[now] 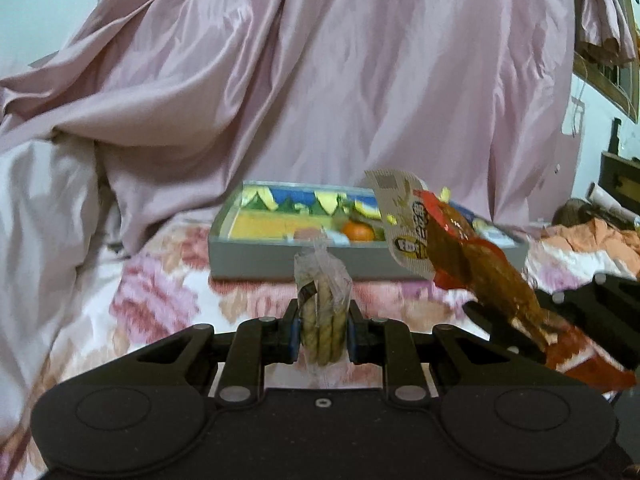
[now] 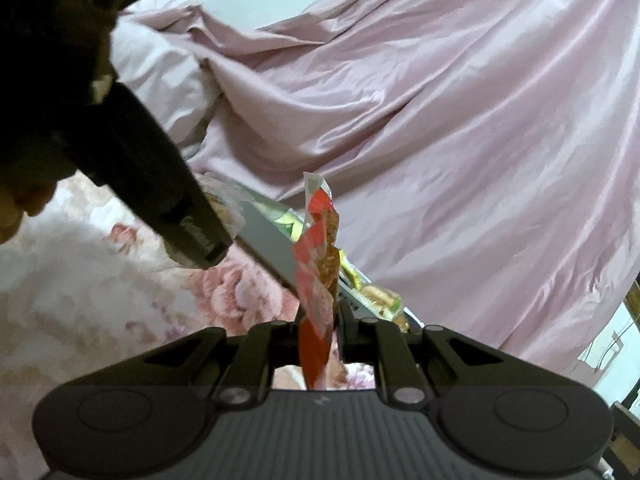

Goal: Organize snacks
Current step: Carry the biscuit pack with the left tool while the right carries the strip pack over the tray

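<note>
The left gripper [image 1: 322, 334] has its jaws clenched on a clear packet of biscuit sticks [image 1: 323, 312], which stands upright between the blue pads, its knotted top pointing up. To its right in the left wrist view, the right gripper [image 1: 516, 332] holds a red snack packet [image 1: 452, 248] with brown contents by its lower end, so the packet leans up and to the left, its pale printed end highest. In the right wrist view that packet [image 2: 318, 280] shows edge-on, squeezed between the right gripper's [image 2: 320, 344] jaws, with the left gripper [image 2: 188, 224] reaching in from the upper left, carried by a hand [image 2: 16, 204] at the left edge.

Both packets are in the air above a floral bedsheet [image 1: 160, 300]. Farther off on the bed lies a shallow grey box [image 1: 256, 258] with a bright picture lining; an orange fruit [image 1: 359, 231] and other snacks sit in it. Behind the box hangs crumpled pink fabric [image 1: 320, 80].
</note>
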Tool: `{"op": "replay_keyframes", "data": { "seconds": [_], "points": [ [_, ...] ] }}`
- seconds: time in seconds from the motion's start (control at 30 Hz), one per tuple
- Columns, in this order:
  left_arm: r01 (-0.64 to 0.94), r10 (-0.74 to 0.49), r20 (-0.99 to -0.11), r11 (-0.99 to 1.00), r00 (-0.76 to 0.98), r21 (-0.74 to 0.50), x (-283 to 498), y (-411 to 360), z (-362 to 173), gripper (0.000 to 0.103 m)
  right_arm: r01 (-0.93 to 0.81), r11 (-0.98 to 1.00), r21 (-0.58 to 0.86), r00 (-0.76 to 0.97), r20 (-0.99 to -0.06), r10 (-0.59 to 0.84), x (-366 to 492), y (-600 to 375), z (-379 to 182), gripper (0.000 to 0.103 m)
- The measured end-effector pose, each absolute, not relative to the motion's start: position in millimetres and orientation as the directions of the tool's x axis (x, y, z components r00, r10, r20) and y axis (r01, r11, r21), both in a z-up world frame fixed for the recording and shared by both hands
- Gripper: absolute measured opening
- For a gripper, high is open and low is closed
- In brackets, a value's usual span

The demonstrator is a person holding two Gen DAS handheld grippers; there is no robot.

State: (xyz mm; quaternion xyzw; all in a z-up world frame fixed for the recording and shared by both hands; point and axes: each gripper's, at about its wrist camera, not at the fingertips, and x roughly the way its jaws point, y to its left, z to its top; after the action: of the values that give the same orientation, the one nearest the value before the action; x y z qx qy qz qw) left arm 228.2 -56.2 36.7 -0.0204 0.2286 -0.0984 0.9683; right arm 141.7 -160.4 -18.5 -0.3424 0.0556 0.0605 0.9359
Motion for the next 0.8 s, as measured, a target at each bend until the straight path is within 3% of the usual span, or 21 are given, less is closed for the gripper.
{"op": "replay_keyframes", "data": {
  "seconds": [0.33, 0.63, 0.8],
  "points": [
    [0.131, -0.154, -0.443, 0.988, 0.883, -0.083, 290, -60, 73, 0.023, -0.156, 0.861, -0.484, 0.987, -0.106, 0.119, 183, -181, 7, 0.014],
    [0.045, -0.082, -0.491, 0.995, 0.867, -0.086, 342, -55, 67, 0.023, -0.251, 0.901, -0.355, 0.968, -0.081, 0.238, 235, -192, 30, 0.014],
    [-0.002, -0.033, -0.513, 0.998, 0.858, -0.067, 363, -53, 60, 0.023, -0.295, 0.933, -0.208, 0.955, -0.083, 0.284, 270, -215, 23, 0.014]
  ]
}}
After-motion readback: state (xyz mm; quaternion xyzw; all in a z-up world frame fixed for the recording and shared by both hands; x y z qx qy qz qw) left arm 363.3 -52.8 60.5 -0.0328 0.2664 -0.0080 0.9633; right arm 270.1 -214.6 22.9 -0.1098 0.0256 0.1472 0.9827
